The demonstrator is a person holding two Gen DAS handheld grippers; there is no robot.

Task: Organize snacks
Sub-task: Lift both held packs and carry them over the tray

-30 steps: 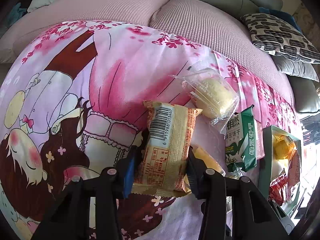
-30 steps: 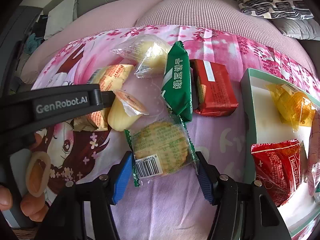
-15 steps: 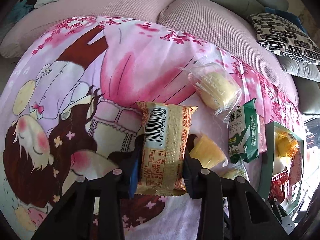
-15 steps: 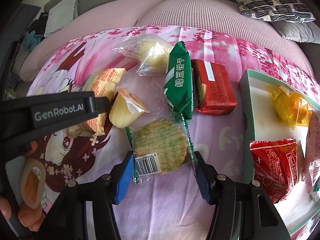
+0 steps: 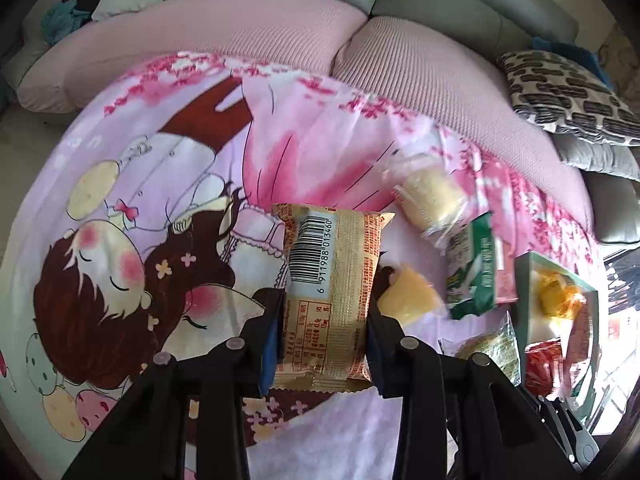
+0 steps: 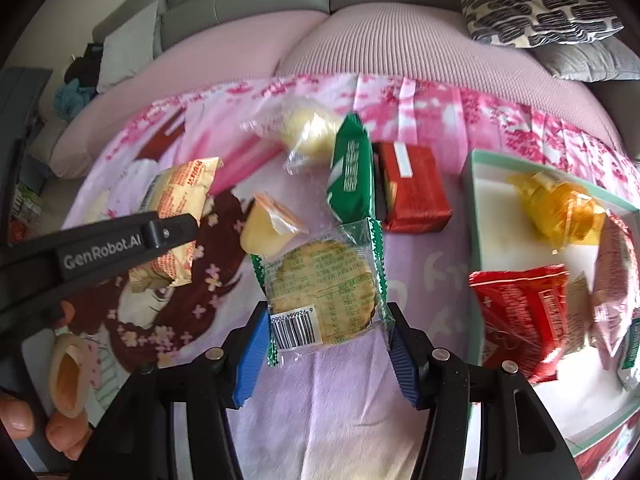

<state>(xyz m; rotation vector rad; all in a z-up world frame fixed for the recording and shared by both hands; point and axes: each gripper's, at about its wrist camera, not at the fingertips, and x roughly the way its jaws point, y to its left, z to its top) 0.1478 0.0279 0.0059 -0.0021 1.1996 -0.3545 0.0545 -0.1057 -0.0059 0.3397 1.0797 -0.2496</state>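
Observation:
My left gripper (image 5: pixel 326 320) is shut on a tan snack packet (image 5: pixel 332 272) with a barcode and holds it above the cartoon blanket (image 5: pixel 160 208). In the right wrist view the same packet (image 6: pixel 180 192) hangs from the left gripper's black finger (image 6: pixel 168 232). My right gripper (image 6: pixel 326 324) is shut on a round biscuit packet (image 6: pixel 324 284) in a clear, green-edged wrapper, its blue pads pressing the wrapper's sides. A green-rimmed tray (image 6: pixel 474 208) at the right holds a yellow wrapped sweet (image 6: pixel 560 204) and a red packet (image 6: pixel 524 308).
On the blanket lie a yellow jelly cup (image 6: pixel 268 228), a green biscuit packet (image 6: pixel 352 172), a red packet (image 6: pixel 416 192) and a clear-wrapped yellow cake (image 6: pixel 304 136). Pink sofa cushions (image 5: pixel 420 64) and a patterned pillow (image 6: pixel 536 12) lie behind. A person's hand (image 6: pixel 16 420) shows at bottom left.
The left gripper closed tighter on the tan packet and rose with it off the blanket. The right gripper's pads closed in on the biscuit packet and it rose a little.

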